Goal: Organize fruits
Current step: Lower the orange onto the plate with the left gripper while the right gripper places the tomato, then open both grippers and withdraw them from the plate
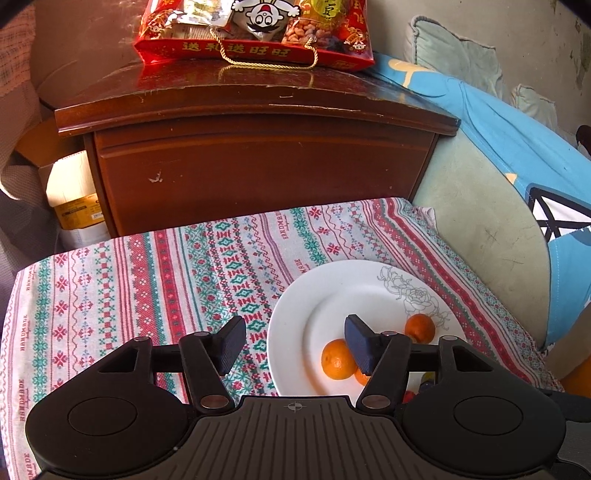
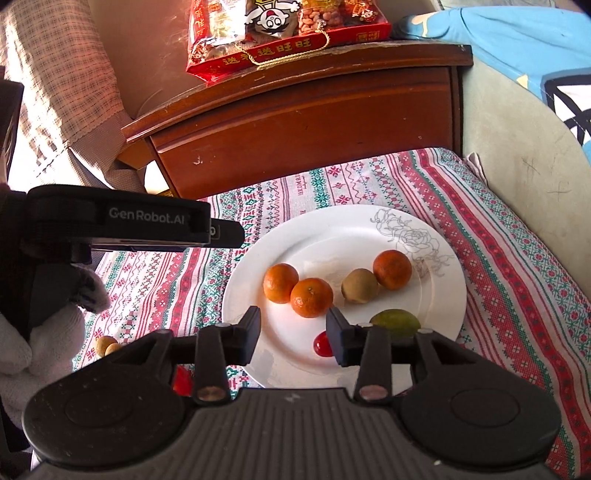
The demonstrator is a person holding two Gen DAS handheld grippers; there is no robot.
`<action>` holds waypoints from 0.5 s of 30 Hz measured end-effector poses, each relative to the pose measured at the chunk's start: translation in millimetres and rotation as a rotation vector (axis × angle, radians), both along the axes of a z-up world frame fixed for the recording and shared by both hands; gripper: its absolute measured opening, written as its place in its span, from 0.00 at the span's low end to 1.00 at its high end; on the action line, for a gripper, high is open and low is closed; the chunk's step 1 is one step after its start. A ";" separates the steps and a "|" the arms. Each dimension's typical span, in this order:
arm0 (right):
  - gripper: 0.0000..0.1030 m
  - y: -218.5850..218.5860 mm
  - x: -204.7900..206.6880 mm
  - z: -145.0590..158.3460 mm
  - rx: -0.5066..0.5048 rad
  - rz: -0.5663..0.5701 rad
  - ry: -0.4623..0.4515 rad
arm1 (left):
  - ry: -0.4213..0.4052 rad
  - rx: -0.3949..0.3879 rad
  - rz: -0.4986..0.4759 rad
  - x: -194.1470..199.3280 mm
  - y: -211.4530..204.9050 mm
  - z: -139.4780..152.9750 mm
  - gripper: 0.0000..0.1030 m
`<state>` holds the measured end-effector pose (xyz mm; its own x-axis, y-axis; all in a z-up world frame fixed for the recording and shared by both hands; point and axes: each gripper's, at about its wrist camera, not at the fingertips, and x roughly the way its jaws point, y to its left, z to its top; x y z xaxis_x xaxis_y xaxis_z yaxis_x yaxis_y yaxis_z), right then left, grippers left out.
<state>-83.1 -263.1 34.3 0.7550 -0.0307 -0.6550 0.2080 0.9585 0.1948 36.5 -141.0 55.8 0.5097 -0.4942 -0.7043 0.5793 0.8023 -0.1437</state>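
Left-wrist view only: the left claw [image 1: 295,345] is seen from behind with its jaws parted and nothing between the pads; a cardboard box [image 1: 75,201] is seen beside the wooden cabinet [image 1: 258,147]; only parts of the oranges are shown, the rest being hidden by the right pad.

Right-wrist view only: a gloved hand [image 2: 40,332] is seen at far left on a black device marked GenRobot.AI [image 2: 122,225]; two small brown fruits [image 2: 107,347] are seen on the cloth just beside that hand, off the plate; a red fruit [image 2: 181,380] is partly hidden under the claw's frame.

Right claw [image 2: 293,338]: jaws held partly apart, hovering over the near part of the plate; nothing is gripped.

Plate [image 2: 251,295]: white with a rose outline, set on the patterned cloth [image 2: 498,258] of the worktop.

Plate contents, left to right: two oranges touching each other, the left orange [image 2: 280,282] and the middle orange [image 2: 311,297]; a small red fruit [image 2: 322,345] by the right pad; a brown round fruit [image 2: 359,285]; a third orange [image 2: 392,268] touching it; a green fruit [image 2: 395,322] partly hidden near the rim.

Cabinet top: a red snack bag [image 2: 288,33] is carried.
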 end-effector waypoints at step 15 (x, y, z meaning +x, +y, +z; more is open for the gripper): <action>0.40 31.2 -2.9 6.0 -0.017 0.108 0.005 | 0.036 -0.051 0.146 8.9 77.0 24.2 0.58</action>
